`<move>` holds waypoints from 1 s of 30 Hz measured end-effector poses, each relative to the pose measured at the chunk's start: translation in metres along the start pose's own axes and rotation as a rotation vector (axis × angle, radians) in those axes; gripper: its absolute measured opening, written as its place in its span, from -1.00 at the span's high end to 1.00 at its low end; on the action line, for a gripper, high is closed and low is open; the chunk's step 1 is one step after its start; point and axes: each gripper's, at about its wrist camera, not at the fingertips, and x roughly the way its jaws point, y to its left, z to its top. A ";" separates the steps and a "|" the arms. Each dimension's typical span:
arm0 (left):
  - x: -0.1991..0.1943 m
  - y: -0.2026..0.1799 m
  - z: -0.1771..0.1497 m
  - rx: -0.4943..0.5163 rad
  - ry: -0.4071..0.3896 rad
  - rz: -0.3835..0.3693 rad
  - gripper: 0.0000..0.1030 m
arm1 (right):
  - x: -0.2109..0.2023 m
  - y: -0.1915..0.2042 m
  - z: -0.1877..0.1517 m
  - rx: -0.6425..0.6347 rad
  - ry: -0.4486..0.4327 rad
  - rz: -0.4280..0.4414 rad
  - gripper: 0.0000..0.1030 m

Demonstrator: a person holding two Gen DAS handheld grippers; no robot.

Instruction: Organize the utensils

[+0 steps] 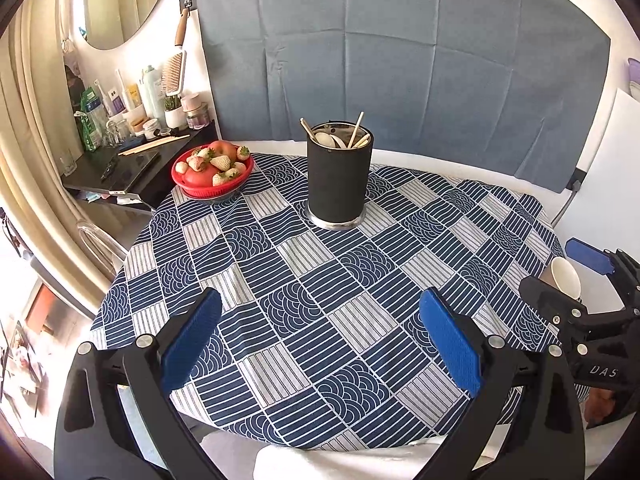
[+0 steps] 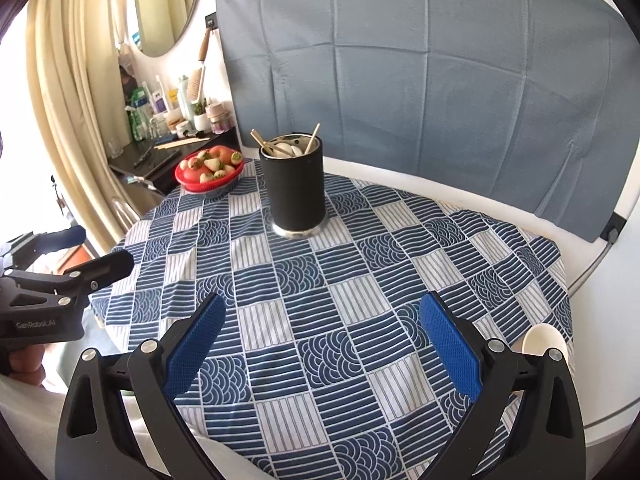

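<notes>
Holder [image 1: 340,178] standing centre frame on cloth [image 1: 320,300], containing chopsticks [image 1: 355,130], spoons [image 1: 326,139]. Spoon [image 2: 544,340] lying lower right. Left gripper [image 1: 320,332], right gripper [image 2: 322,336] both gaping wide, gripping nothing.

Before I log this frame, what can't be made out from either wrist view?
- White spoon: handle hidden behind the right tool; in the left wrist view the right tool's fingers cover it.
- Black holder: its wall hides the utensils' lower parts, so no sure count.
- Left tool: nothing between its pads.
- Shelf bottles: labels too small.
</notes>
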 end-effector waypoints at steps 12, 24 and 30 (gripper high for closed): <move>0.001 -0.004 -0.001 0.021 0.024 -0.008 -0.88 | -0.001 0.000 -0.004 0.013 -0.009 0.002 -0.82; 0.000 -0.001 -0.003 0.023 0.028 0.002 -0.88 | -0.001 0.002 -0.005 0.011 -0.014 -0.012 -0.82; 0.000 -0.001 -0.002 0.033 0.024 -0.002 -0.88 | -0.003 0.002 -0.006 0.016 -0.016 -0.021 -0.82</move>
